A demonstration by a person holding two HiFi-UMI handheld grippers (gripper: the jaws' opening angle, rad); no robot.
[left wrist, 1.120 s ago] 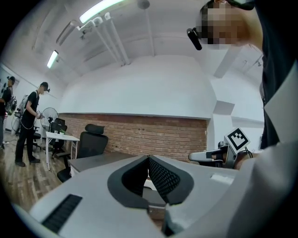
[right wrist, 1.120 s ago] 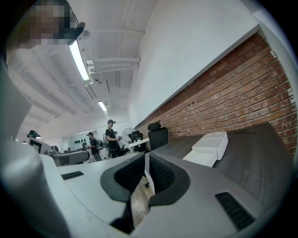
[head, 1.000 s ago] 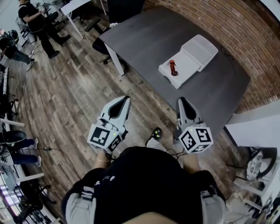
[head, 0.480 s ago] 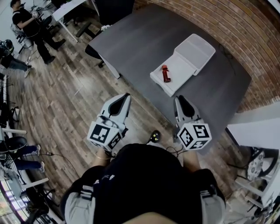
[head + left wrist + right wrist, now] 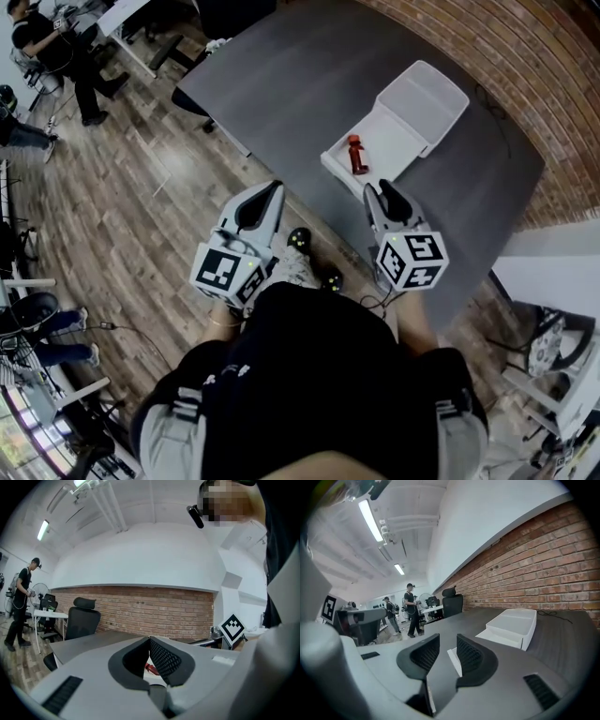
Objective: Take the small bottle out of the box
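1. The small bottle is seen lying on its side in the shallow near half of the open white box on the grey table, untouched.
2. Over the last second both grippers have been brought nearer the box, but it is not yet reached.
3. The right gripper has just been opened to a moderate gap, with nothing between its jaws; a grasp is judged to be in preparation.
4. The left gripper is held closed and empty.

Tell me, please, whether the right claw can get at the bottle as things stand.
Probably yes: the bottle lies uncovered in the open box, and nothing stands between it and the right claw, whose jaws have just been opening and are apart and empty.
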